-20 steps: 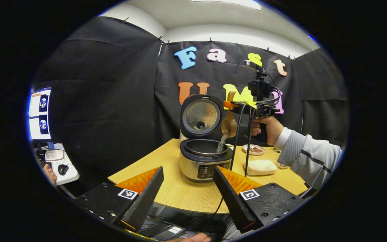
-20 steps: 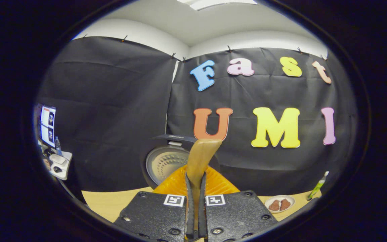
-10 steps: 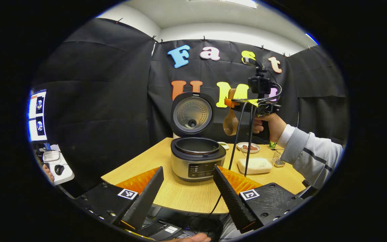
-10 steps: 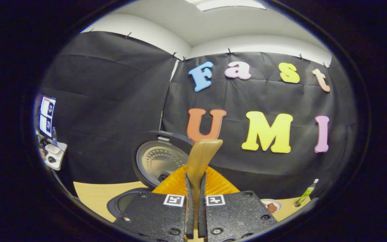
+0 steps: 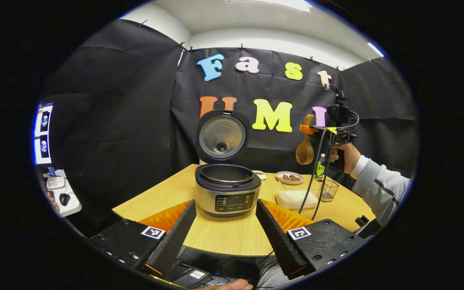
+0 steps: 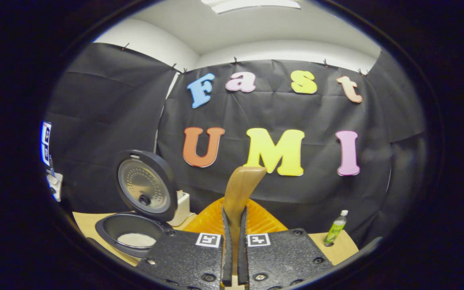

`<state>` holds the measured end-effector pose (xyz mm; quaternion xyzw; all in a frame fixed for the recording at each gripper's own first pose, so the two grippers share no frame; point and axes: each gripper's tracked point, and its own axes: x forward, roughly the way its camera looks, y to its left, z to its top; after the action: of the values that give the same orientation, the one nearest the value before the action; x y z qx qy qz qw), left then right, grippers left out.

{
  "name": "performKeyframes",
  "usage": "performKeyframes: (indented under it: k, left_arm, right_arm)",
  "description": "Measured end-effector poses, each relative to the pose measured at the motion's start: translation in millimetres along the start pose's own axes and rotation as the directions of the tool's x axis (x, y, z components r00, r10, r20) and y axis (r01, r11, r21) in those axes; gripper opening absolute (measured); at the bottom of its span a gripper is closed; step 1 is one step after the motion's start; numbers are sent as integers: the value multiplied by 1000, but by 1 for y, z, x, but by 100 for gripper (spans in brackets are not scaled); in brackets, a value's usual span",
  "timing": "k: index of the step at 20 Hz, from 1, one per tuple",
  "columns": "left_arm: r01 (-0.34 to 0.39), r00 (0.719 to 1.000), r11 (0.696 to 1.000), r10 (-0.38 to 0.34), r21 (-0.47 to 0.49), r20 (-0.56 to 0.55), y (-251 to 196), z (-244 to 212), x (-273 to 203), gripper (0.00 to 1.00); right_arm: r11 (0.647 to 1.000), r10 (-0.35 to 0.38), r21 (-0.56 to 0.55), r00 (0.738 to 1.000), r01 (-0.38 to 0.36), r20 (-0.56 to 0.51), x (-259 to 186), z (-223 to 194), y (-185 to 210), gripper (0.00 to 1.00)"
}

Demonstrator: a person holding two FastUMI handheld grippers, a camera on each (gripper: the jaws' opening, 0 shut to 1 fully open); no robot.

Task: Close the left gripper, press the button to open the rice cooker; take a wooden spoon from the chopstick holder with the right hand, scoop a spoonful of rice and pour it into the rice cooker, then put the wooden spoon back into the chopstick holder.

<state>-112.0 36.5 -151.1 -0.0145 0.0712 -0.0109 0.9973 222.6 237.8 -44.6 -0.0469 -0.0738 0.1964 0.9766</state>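
The wooden spoon [image 5: 305, 150] hung bowl-down from the right tool [image 5: 311, 129], up in the air to the right of the rice cooker [image 5: 227, 189] and roughly above the wire chopstick holder [image 5: 328, 190]. A second earlier it had been tipped over the cooker's pot with rice streaming off it; since then it had swung clear to the right, and no rice could be seen falling. In the right gripper view the right tool [image 6: 234, 245] was clamped narrow on the spoon's handle [image 6: 240, 193], both fingers pressing it, and a pale patch of rice [image 6: 137, 240] lay in the pot of the cooker [image 6: 129, 231] off to the left.

So the pour looked done, as far as I could judge, and what remained was setting the spoon back in the holder, which stood on the counter [image 5: 224, 233] right of the cooker, just past a white block [image 5: 296, 199]. The cooker's lid [image 5: 222, 137] stood up open.

The left tool [image 5: 226, 235] hung near the counter's front edge, in front of the cooker, its fingers spread wide and gripping nothing. A green bottle [image 5: 320, 170] and a small dish [image 5: 290, 177] sat behind the holder, close enough that the lowering would want care.
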Motion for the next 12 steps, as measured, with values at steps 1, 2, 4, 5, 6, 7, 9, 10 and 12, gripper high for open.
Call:
performKeyframes:
  k: [1, 2, 4, 5, 6, 7, 9, 10, 12]
  left_arm:
    - [-2, 1000, 1000, 2, 10, 4, -1, 2, 1, 95]
    - [-10, 1000, 1000, 10, 18, 13, 0, 6, 0, 95]
    - [-11, 999, 1000, 10, 24, 37, -2, 13, -4, 95]
    - [-7, 999, 1000, 6, 22, 45, -6, 15, -3, 100]
    - [-2, 999, 1000, 1, 20, 50, -8, 17, -4, 95]
    - [1, 999, 1000, -3, 23, 54, -10, 20, -5, 95]
    - [-7, 997, 999, 4, 35, 71, -12, 28, -8, 95]
    - [-6, 997, 999, 3, 41, 81, -14, 32, -9, 95]
    - [3, 995, 999, -8, 45, 97, -19, 41, -11, 95]
  right_arm:
    - [1000, -26, 11, 1000, 26, -2, -5, -2, -20, 11]
    - [998, -52, 23, 999, 52, -1, -9, -4, -40, 11]
    - [994, -96, 46, 995, 96, -12, -20, -10, -75, 12]
    - [992, -113, 57, 993, 114, -16, -26, -13, -89, 12]
    - [989, -131, 64, 991, 131, -16, -31, -15, -103, 12]
    - [987, -147, 65, 989, 148, -16, -37, -17, -117, 12]
    - [979, -189, 70, 982, 189, -18, -44, -23, -142, 12]
    - [976, -204, 72, 979, 205, -25, -47, -28, -152, 12]
    - [970, -226, 87, 973, 229, -39, -51, -38, -167, 13]
